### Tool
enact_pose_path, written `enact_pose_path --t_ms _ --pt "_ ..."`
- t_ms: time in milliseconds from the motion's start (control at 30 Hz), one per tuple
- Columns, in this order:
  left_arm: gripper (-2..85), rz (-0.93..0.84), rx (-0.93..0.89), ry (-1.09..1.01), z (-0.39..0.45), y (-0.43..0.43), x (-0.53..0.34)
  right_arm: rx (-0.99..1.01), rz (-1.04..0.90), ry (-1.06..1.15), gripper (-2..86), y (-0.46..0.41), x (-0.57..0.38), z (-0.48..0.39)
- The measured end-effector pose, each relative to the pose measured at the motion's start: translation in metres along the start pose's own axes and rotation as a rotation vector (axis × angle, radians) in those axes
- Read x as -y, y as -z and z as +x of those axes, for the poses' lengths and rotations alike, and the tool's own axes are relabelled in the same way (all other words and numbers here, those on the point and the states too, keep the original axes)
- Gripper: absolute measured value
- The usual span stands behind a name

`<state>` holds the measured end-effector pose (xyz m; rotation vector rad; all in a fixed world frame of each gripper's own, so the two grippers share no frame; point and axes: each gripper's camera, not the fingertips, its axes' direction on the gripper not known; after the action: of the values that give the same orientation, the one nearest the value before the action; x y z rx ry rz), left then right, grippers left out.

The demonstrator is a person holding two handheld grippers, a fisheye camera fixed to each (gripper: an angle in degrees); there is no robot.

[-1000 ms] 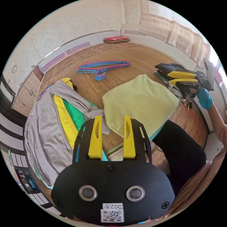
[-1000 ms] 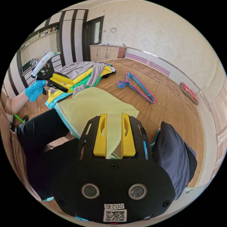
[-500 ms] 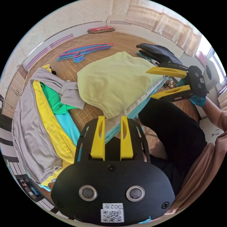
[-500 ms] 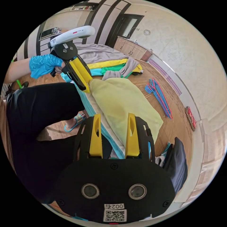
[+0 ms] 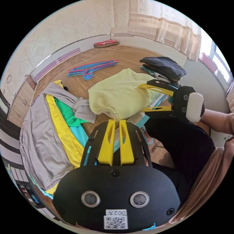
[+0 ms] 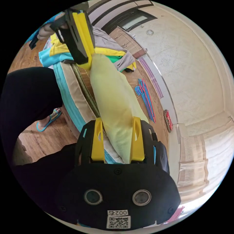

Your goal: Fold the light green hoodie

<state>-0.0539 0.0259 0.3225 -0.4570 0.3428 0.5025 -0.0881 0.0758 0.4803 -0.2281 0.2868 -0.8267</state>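
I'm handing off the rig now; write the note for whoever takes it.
Left tool: shut on the near corner of the hoodie.
Right tool: open, its jaws either side of the hoodie's other end, not pressing.
Hoodie: already folded into a compact bundle on the mat, between the clothes pile and the dark stack.
Left: grip with the right tool, then finish the fold or move it; which one I can't tell.

Pale green hoodie (image 5: 121, 95); yellow fingers (image 5: 107, 143) on black grippers; blue and pink hangers (image 5: 90, 69); grey, yellow, green clothes (image 5: 48, 126).
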Motion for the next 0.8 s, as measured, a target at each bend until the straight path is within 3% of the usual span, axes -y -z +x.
enact_pose_path --t_ms 367,633,800 --pt "-0.7 -0.020 0.052 0.038 0.023 -0.004 -0.021 -0.199 -0.057 -0.046 13.3 -0.020 -0.033 -0.020" --pt "1.2 -0.058 0.078 0.055 0.049 0.004 -0.034 -0.119 -0.054 -0.090 10.1 -0.012 -0.022 -0.010" --pt "9.5 0.044 0.123 -0.134 0.091 0.019 -0.019 -0.045 -0.059 -0.091 9.7 -0.006 -0.012 0.005"
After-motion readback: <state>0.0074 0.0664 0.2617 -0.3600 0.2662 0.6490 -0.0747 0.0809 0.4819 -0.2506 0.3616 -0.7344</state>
